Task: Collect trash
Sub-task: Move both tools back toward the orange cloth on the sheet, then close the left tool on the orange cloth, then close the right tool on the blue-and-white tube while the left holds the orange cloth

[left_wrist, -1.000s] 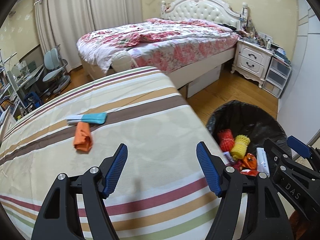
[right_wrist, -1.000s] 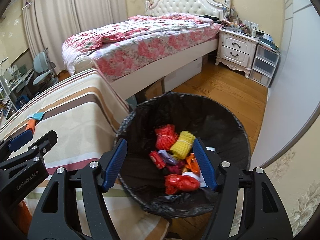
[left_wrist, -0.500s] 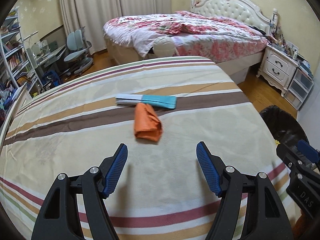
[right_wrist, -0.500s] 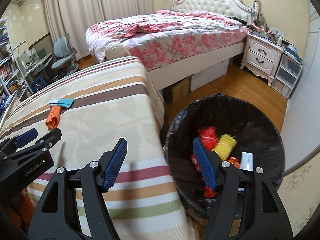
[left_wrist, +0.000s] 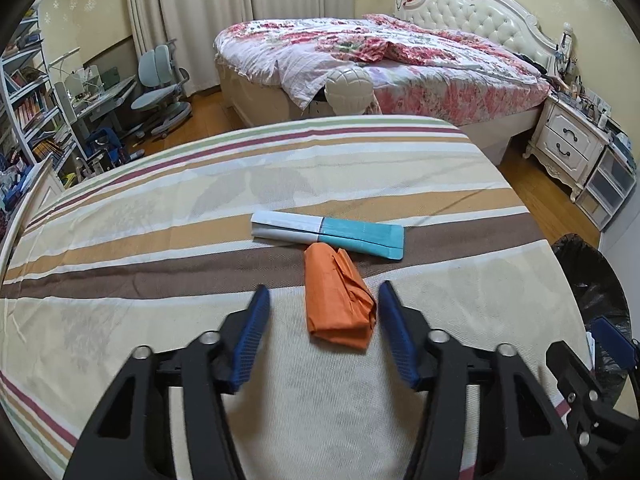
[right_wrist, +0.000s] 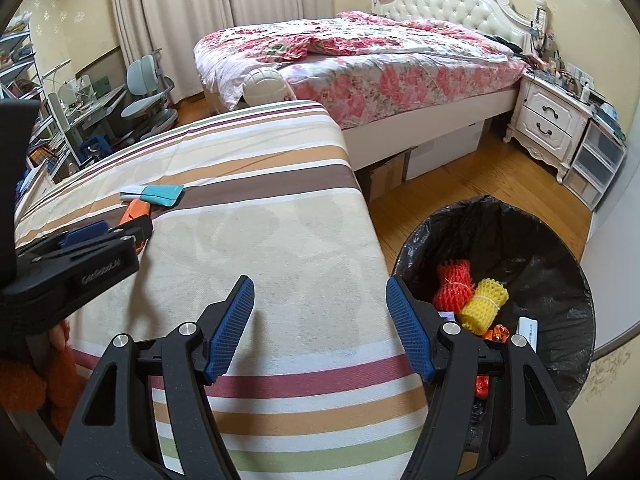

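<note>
The orange wrapper (left_wrist: 338,294) lies on the striped bed (left_wrist: 160,248), touching the near side of a white and teal packet (left_wrist: 326,232). It looks like thin folded foil or paper, so I judge it light and soft; it will crumple easily and cannot break. A good place to take hold is across its thick folded end, the part nearest to the camera.

The left tool (left_wrist: 322,334) has just been closing. Its jaws are now about half open and stand on both sides of the wrapper, but the pads do not press it yet. The right tool (right_wrist: 320,330) is open wider and holds nothing, beside the black bin (right_wrist: 560,248) with trash inside.
</note>
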A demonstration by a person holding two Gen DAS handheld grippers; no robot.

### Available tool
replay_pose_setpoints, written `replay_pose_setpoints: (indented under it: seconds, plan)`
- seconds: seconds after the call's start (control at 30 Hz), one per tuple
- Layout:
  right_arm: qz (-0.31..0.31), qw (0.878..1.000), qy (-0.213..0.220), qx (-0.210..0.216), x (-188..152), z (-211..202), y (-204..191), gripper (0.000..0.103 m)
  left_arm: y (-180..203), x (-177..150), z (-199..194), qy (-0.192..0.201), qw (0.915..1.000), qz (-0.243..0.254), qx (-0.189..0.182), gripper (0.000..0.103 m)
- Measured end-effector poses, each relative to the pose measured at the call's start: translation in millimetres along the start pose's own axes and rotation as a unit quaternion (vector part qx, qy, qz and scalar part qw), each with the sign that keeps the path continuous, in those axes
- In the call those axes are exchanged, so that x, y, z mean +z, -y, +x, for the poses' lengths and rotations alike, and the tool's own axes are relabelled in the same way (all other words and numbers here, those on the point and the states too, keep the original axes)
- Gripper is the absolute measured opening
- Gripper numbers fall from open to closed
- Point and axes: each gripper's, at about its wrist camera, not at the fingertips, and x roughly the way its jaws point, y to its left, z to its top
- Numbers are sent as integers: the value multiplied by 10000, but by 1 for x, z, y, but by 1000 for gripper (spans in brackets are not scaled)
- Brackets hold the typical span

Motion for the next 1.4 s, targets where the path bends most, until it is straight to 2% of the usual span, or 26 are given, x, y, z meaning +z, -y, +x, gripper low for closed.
replay_pose_setpoints:
  seconds: [0.1, 0.23, 0.43, 0.8, 1.2, 1.4]
  plan:
    - [-41, 10000, -28, 14, 1, 1, -4, 67, -2, 0, -1, 33, 10000, 25, -11, 35]
    - [-106, 9999, -60, 27, 2, 4, -9, 67, -2, -4, -4, 78, 9999, 62, -73, 31]
    - [-311, 9994, -93, 101, 5, 8, -26, 67, -14, -9, -11, 108, 9999, -4, -62, 31]
    - [-545, 9979, -161, 315, 27, 31, -59, 67, -81, -21, -16, 22, 9986, -390, 364, 31]
    - [-430, 9987, -30, 259, 67, 62, -84, 67, -145, -30, -18, 43, 9937, -701, 870, 31]
    - [-381, 9990, -166, 174, 84, 81, -91, 67, -162, -32, -18, 24, 9924, -867, 875, 31]
